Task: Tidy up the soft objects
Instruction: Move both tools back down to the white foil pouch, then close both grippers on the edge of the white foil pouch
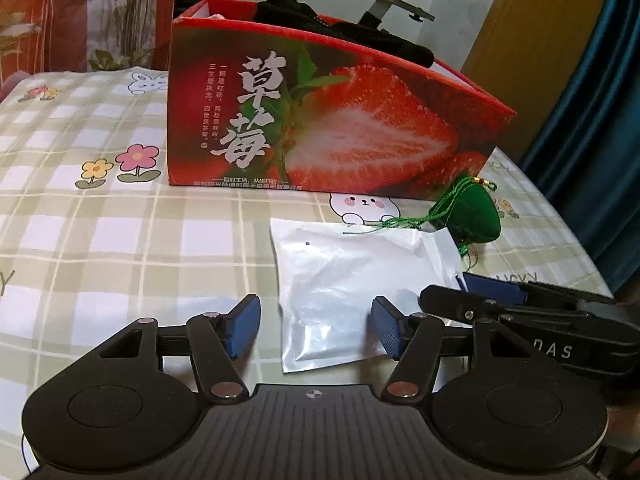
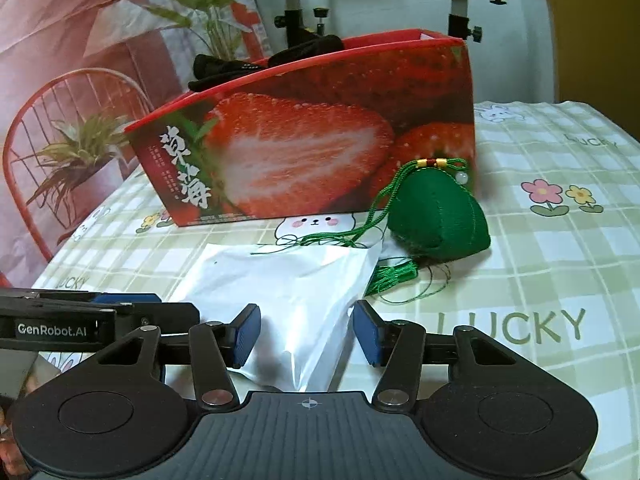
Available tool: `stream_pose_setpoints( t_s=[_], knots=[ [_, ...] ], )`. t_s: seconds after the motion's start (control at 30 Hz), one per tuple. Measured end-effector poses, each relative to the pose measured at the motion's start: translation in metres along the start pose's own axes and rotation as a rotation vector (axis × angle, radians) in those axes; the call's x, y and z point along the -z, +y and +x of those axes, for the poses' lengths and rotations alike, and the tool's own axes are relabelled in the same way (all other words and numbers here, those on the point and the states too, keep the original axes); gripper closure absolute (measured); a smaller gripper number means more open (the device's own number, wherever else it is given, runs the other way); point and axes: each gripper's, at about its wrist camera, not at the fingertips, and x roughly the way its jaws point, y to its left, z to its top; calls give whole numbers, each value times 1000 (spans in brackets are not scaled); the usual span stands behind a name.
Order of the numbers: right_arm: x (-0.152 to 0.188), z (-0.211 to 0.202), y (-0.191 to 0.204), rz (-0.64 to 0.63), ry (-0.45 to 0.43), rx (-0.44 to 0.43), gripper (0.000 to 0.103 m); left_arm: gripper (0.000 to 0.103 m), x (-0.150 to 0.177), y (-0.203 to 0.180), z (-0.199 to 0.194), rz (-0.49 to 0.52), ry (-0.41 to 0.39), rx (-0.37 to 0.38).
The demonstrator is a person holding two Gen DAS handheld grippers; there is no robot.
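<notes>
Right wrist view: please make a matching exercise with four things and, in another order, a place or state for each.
Things:
1. white plastic pouch
2. green zongzi-shaped sachet
3. black fabric item
4. strawberry box

Places or states:
A. sticks out over the box's rim
B. stands upright on the checked cloth
C. lies flat, under both grippers
D. beside the box's front corner, tassel trailing

Pairs: 1-C, 2-D, 3-A, 4-B

The strawberry box (image 1: 320, 120) hides most of the black fabric (image 1: 340, 36) inside; its small print is unreadable.
</notes>
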Motion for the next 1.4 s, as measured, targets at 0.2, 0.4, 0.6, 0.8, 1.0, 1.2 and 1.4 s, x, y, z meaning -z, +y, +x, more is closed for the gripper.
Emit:
stream_pose_setpoints(
  t_s=[0.2,0.4,0.6,0.8,1.0,1.2,1.4],
  knots=[
    [0,3,4,-22,5,-11,57,41,-1,2,2,-18,-11,9],
    [0,4,6,-14,8,-28,58,41,1,7,0,-56,-15,34],
    [0,4,5,16,10,-58,59,42,3,7,-2,-79,-12,52],
    [1,5,6,17,12,-74,59,42,4,6,-2,-84,-14,57],
    [1,5,7,14,12,-81,60,48,6,7,-4,-97,-22,75],
    [1,4,8,8,9,-81,62,53,5,6,-7,-92,-39,68],
    [0,0,8,4,-15,-83,62,53,4,3,-12,-75,-63,73]
  ],
)
